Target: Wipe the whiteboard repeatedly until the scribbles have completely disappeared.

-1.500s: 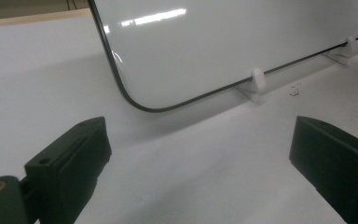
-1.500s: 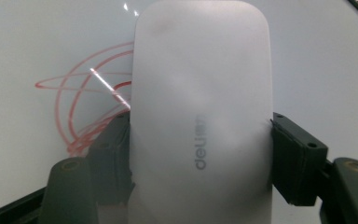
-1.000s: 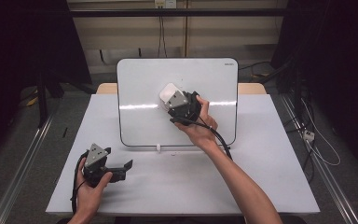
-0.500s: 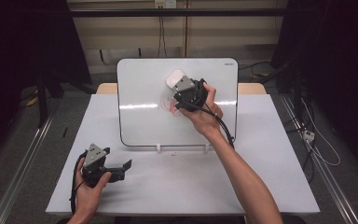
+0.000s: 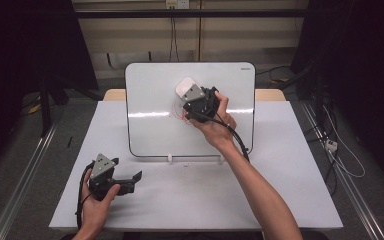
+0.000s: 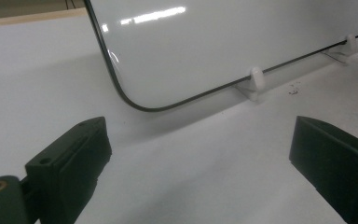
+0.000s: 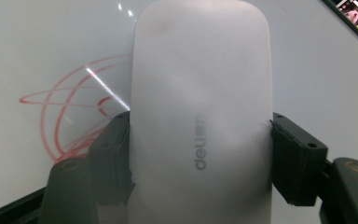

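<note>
A white eraser [image 5: 184,86] with grey lettering [image 7: 200,116] lies flat against the upright whiteboard [image 5: 150,125]. My right gripper [image 5: 190,96] is shut on it, one black jaw on each long side. Thin red scribbled loops [image 7: 70,116] mark the board just left of the eraser and show faintly below it [image 5: 176,112] in the high view. My left gripper [image 5: 134,180] rests low on the white table [image 5: 280,190] at the front left, held in a hand. It is open [image 6: 200,154], with nothing between its fingers, and faces the board's lower corner [image 6: 135,100].
The whiteboard stands on small white clips [image 6: 256,79] along its bottom edge [image 5: 170,158]. A cable trails from the right gripper down the forearm [image 5: 237,142]. Dark curtains and floor cables flank the table; a metal rail [image 5: 25,165] runs along the left side.
The right gripper has carried the eraser a little up the board and then slightly left, over the red scribble. The left gripper has not moved.
</note>
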A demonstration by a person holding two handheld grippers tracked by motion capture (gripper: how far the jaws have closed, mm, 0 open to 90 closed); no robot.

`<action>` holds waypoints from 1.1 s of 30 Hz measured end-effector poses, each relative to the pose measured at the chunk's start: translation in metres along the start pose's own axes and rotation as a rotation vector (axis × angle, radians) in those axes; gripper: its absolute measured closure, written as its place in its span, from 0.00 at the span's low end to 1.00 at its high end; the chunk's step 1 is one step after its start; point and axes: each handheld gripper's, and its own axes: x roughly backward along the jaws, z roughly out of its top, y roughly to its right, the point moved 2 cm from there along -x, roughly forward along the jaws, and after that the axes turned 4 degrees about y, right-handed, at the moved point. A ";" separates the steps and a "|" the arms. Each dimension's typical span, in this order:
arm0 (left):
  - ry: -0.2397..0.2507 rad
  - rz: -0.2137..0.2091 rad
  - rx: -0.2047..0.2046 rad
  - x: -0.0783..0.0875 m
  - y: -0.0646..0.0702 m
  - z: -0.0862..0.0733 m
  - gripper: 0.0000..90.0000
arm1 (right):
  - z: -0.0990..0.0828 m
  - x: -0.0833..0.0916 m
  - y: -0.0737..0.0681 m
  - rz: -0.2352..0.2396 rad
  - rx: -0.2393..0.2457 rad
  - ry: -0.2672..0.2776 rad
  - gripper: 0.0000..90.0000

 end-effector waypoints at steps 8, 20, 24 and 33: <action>-0.002 -0.004 -0.003 -0.001 0.001 0.000 0.05 | -0.003 0.002 -0.022 0.029 0.040 -0.004 0.35; -0.005 -0.006 -0.005 -0.002 0.001 0.000 0.05 | -0.007 0.003 -0.047 0.063 0.072 0.004 0.35; -0.005 -0.001 0.001 -0.002 0.000 -0.001 0.05 | -0.007 0.002 -0.044 0.067 0.077 0.005 0.35; -0.002 -0.001 0.000 -0.001 -0.001 -0.001 0.05 | 0.001 0.000 -0.022 0.031 0.052 0.005 0.35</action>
